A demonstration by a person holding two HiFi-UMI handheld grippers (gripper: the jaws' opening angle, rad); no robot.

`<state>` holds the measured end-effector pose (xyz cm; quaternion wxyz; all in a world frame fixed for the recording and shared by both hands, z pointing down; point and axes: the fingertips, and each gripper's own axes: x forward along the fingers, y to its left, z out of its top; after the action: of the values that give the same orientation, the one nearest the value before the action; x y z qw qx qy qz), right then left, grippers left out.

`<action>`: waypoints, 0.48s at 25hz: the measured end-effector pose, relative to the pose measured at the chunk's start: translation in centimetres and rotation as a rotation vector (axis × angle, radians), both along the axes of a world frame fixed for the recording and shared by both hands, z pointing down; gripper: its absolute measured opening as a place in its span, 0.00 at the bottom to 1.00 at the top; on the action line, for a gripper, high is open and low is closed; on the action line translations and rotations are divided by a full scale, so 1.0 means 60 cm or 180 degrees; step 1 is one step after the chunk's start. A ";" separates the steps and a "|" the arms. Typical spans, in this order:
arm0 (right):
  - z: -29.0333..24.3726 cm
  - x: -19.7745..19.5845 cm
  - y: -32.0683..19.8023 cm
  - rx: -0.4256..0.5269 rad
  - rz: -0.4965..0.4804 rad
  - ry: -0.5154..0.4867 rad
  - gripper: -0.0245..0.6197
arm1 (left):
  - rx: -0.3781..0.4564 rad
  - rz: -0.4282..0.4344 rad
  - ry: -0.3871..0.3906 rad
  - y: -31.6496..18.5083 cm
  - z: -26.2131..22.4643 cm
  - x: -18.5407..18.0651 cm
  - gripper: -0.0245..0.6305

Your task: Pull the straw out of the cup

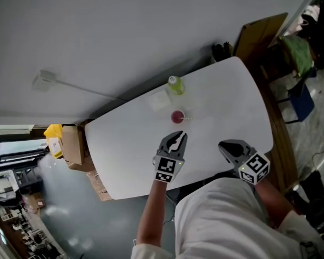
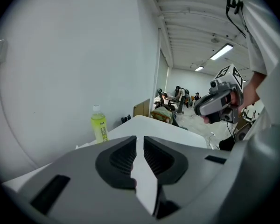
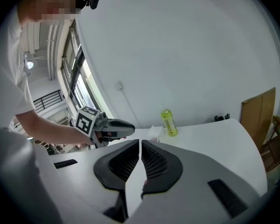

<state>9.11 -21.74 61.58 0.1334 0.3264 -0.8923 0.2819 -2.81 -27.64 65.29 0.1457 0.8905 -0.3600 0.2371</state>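
Observation:
A small clear cup (image 1: 177, 116) with red drink stands near the middle of the white table (image 1: 232, 96). A short pale straw (image 1: 187, 118) pokes out to its right. My left gripper (image 1: 178, 136) hovers just short of the cup on the near side. Its jaws are a little apart and nothing is between them (image 2: 140, 142). My right gripper (image 1: 227, 146) is over the table's near edge, right of the cup, with its jaws together and empty (image 3: 140, 143). Neither gripper view shows the cup. Each one shows the other gripper, the right gripper (image 2: 213, 102) and the left gripper (image 3: 129, 124).
A green drink bottle (image 1: 175, 84) (image 2: 99, 123) (image 3: 168, 122) stands beyond the cup near the wall, beside a white paper (image 1: 159, 100). Cardboard boxes (image 1: 73, 144) sit on the floor to the left. A wooden board (image 1: 259, 36) and chairs (image 1: 302, 99) are to the right.

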 end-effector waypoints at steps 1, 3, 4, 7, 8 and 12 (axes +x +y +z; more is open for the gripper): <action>0.002 -0.001 -0.005 -0.0010 -0.0010 -0.0011 0.10 | -0.0023 0.0027 -0.0035 -0.006 0.009 0.004 0.11; 0.004 -0.003 -0.012 -0.0030 -0.0030 -0.0047 0.10 | -0.0078 0.0090 -0.0126 -0.017 0.029 0.013 0.13; 0.005 -0.004 -0.014 -0.0043 -0.0035 -0.0064 0.10 | -0.0107 0.0129 -0.0192 -0.022 0.040 0.016 0.13; 0.018 -0.003 -0.016 -0.0125 -0.0047 -0.0099 0.10 | -0.0167 0.0283 -0.0453 -0.034 0.083 0.023 0.13; 0.026 -0.002 -0.014 -0.0170 -0.0049 -0.0105 0.10 | -0.0171 0.0352 -0.0544 -0.036 0.099 0.026 0.13; 0.049 0.003 -0.005 -0.0350 -0.0023 -0.0176 0.10 | -0.0196 0.0589 -0.0870 -0.048 0.140 0.033 0.16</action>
<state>9.28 -22.07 64.52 0.1274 0.3073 -0.8800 0.3390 -0.84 -30.50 73.70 0.1000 0.8744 -0.2855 0.3794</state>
